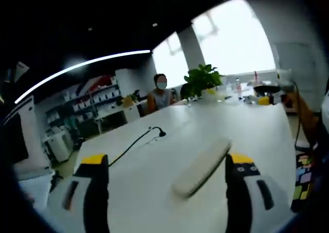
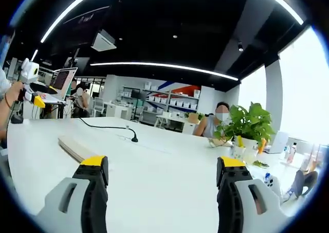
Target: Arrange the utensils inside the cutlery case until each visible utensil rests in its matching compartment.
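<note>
A long, flat, pale cutlery case (image 1: pixel 201 166) lies on the white table (image 1: pixel 154 192), just ahead of my left gripper (image 1: pixel 167 163) and towards its right jaw. That gripper is open, with nothing between its yellow-tipped jaws. In the right gripper view the same case (image 2: pixel 77 148) lies ahead and to the left of my right gripper (image 2: pixel 162 163), which is open and holds nothing. I cannot see any utensils on the case or the table. Each gripper appears far off in the other's view, held in a hand: the right gripper (image 1: pixel 272 91) and the left gripper (image 2: pixel 31 91).
A black cable (image 1: pixel 136 143) with a small stub end (image 2: pixel 133 139) runs across the table beyond the case. A potted plant (image 2: pixel 247 122), bottles and a seated person (image 1: pixel 160 96) are at the far end. A multicoloured object (image 1: pixel 304 179) sits at the table's right edge.
</note>
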`<action>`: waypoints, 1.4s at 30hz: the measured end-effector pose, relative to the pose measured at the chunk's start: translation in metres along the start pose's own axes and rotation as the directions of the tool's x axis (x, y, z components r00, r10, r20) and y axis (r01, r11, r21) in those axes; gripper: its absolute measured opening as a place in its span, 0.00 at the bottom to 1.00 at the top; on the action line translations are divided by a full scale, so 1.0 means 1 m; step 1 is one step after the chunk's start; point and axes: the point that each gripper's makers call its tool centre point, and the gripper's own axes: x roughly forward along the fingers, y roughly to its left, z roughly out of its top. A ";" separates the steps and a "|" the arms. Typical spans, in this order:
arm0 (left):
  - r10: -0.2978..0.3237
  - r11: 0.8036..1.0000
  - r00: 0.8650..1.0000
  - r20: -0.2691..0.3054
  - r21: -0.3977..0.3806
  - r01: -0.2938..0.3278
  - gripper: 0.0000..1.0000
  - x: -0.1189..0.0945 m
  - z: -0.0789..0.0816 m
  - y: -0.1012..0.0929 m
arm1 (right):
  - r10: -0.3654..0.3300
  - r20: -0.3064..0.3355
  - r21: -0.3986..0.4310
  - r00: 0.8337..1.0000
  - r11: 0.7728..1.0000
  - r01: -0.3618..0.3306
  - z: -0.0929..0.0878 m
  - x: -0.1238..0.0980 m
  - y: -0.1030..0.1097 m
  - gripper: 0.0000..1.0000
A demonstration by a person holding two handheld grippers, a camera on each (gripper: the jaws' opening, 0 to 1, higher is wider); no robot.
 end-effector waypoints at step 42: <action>0.150 0.986 0.988 0.043 -0.079 -0.146 1.00 -0.063 -0.026 0.007 | -0.066 -0.007 0.029 0.998 0.997 0.067 -0.002 -0.022 -0.019 0.87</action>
